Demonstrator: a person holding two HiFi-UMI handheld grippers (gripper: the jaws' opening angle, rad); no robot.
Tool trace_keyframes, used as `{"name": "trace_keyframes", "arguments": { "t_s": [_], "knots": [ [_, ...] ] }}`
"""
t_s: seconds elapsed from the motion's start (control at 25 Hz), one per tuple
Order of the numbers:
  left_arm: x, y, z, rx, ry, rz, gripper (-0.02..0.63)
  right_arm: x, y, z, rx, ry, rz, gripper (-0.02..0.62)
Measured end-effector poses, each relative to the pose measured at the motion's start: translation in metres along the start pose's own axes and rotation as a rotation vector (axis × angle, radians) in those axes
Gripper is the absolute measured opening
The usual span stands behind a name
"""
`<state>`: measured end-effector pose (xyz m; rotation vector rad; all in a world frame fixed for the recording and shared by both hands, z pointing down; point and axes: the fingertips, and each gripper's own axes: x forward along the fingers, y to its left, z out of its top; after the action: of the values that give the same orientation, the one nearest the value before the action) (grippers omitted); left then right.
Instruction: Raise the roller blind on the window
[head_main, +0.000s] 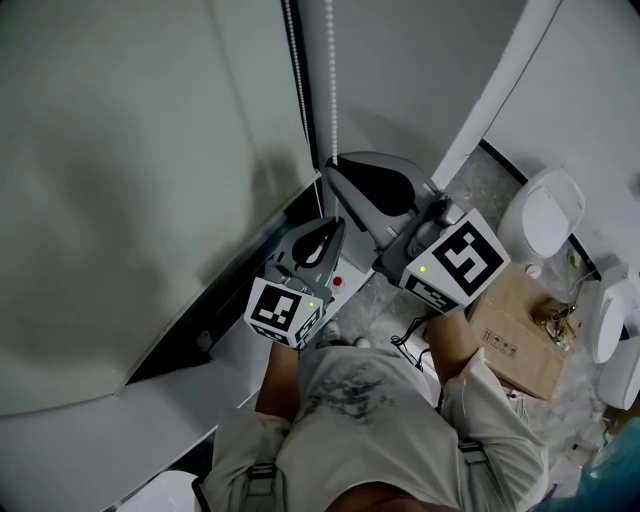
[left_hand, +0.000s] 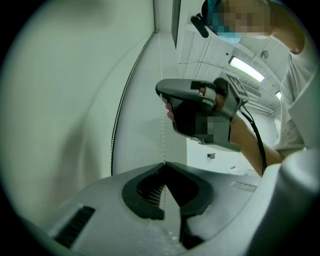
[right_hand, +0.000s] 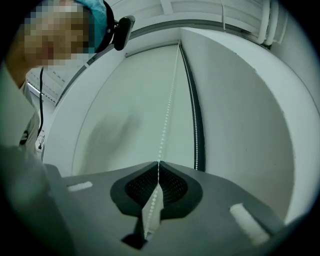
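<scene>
Beside the window, the chain (right_hand: 167, 115) passes through both closed pairs of jaws; the right hand-held gripper (right_hand: 158, 163) pinches it higher, and the left hand-held gripper (left_hand: 164, 164) pinches it lower, on what seems the same strand; the blind (head_main: 120, 200) hangs down over the window; if both pull together, the chain may slip or jam; pulling the wrong strand would lower the blind instead.

roller blind (head_main: 120, 200): pale, lowered | bead chain (head_main: 332, 90): white, vertical, beside blind
</scene>
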<state>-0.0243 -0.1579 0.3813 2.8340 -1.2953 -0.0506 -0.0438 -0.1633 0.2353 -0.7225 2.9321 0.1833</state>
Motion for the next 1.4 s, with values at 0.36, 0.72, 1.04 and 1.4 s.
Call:
{"name": "trace_keyframes", "arguments": {
  "t_s": [0.36, 0.72, 1.04, 1.4],
  "knots": [
    [-0.006, 0.001, -0.028, -0.018, 0.045, 0.003, 0.009, -0.005, 0.006, -0.028, -0.077, 0.040, -0.041, 0.011],
    [-0.012, -0.001, -0.082, -0.069, 0.128, 0.008, 0.009, -0.013, 0.013, -0.080, -0.058, 0.097, -0.053, 0.011],
    [-0.017, -0.010, -0.120, -0.157, 0.167, -0.014, 0.009, -0.025, 0.022, -0.116, -0.002, 0.138, -0.049, 0.011],
    [-0.021, -0.015, -0.149, -0.177, 0.213, -0.018, 0.009, -0.029, 0.028, -0.136, -0.054, 0.141, -0.048, 0.011]
  ]
}}
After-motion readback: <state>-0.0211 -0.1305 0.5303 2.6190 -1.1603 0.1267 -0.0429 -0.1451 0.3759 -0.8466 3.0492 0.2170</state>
